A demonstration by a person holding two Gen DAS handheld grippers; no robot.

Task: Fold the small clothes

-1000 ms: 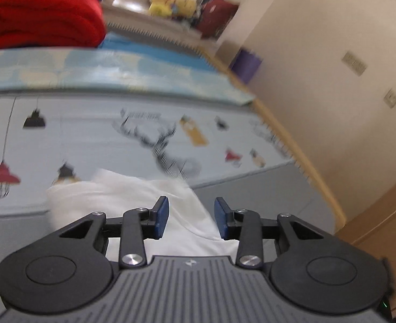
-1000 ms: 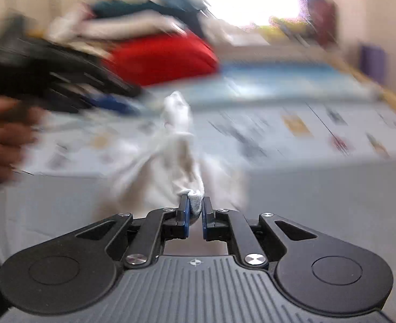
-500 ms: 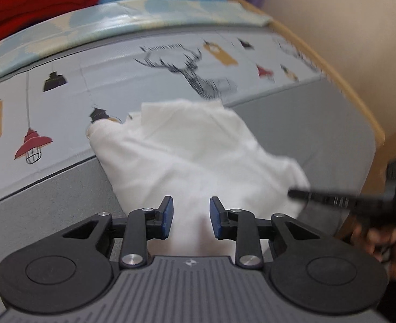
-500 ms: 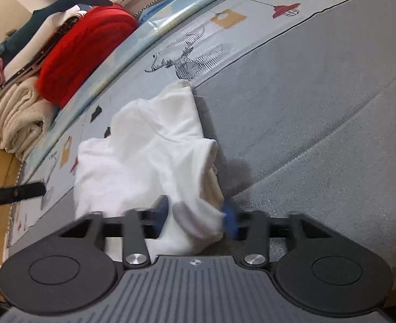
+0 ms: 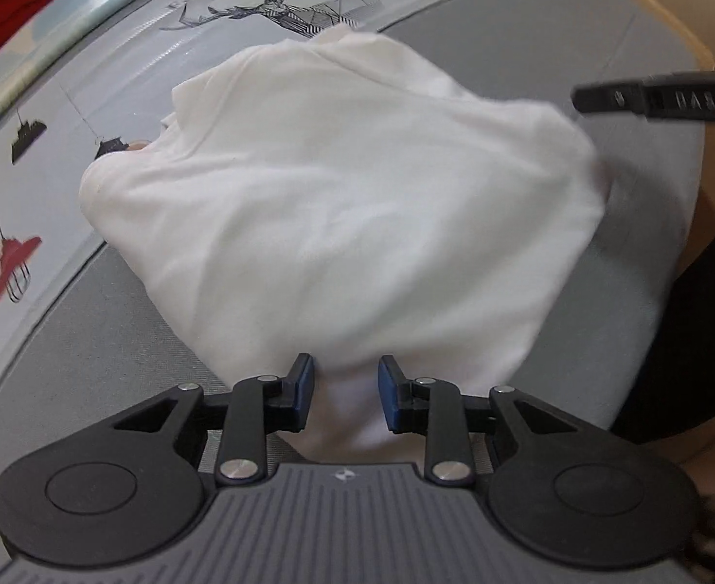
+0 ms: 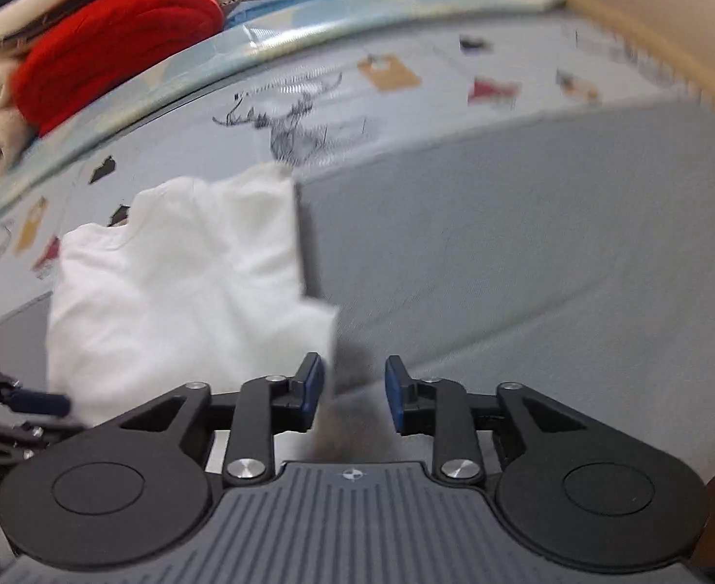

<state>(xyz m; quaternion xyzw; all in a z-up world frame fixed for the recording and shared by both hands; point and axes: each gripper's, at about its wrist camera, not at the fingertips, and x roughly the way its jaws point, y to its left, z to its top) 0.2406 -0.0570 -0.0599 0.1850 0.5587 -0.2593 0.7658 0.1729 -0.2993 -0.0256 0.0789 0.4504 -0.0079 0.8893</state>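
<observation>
A small white garment [image 5: 338,204] lies crumpled on the grey bed cover [image 5: 600,48]. My left gripper [image 5: 346,384] points steeply down at the garment's near edge. Its jaws stand apart with white cloth lying between them, and the pads do not press on it. In the right wrist view the same garment [image 6: 177,282] lies to the left. My right gripper [image 6: 352,384] is opening; only grey cover shows between its jaws, and the garment's corner sits just beside the left finger. The right gripper's finger [image 5: 649,102] shows at the upper right of the left wrist view.
A printed sheet with a deer [image 5: 279,5] lies behind the garment. A red blanket [image 6: 114,48] and a pile of folded fabrics sit at the far left. A wooden bed edge [image 6: 649,39] runs along the right. A person's dark sleeve [image 5: 698,340] is at the right.
My right gripper was shut on the garment's corner and has let it go. The garment has dropped onto the cover. My left gripper has come down to its near edge.
</observation>
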